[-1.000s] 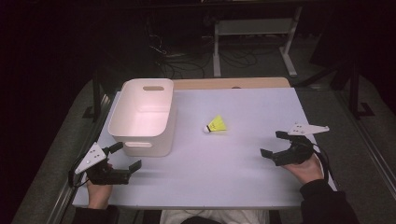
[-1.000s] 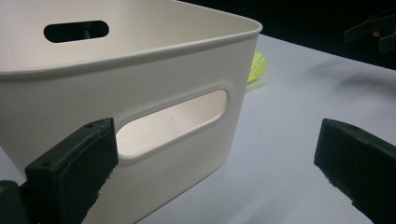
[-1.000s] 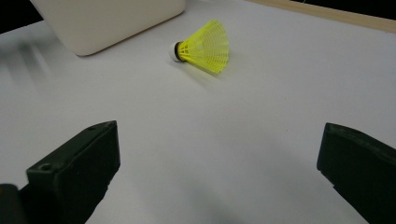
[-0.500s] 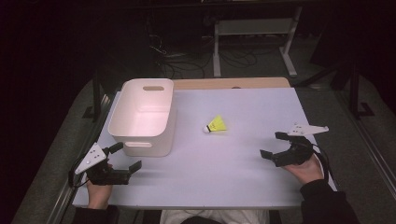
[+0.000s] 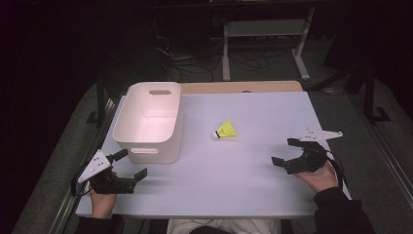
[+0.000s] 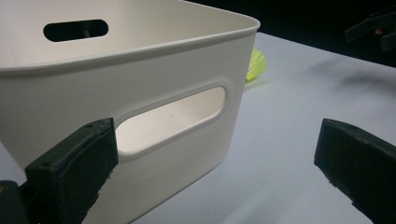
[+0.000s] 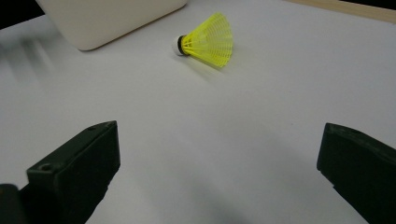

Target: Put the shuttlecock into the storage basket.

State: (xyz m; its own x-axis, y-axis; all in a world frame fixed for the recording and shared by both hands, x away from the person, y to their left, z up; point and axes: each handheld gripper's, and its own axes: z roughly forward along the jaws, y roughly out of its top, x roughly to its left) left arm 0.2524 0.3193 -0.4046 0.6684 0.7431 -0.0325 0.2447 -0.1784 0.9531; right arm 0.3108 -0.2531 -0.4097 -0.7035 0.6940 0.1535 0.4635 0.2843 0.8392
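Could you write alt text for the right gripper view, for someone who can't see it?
A yellow shuttlecock lies on its side on a white table, its white cork end pointing left. The right gripper has its two black fingers spread wide in the foreground, touching nothing. A white bin's corner sits at top left.

room: dark, unlit beyond the table point(image 5: 253, 175)
floor: grey, cables point(image 5: 195, 73) trailing
furniture: white metal frame point(image 5: 263, 29) behind

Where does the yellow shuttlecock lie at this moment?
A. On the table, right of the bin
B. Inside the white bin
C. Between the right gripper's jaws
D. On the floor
A: the yellow shuttlecock lies on its side on the table, beside the white bin, clear of both grippers.
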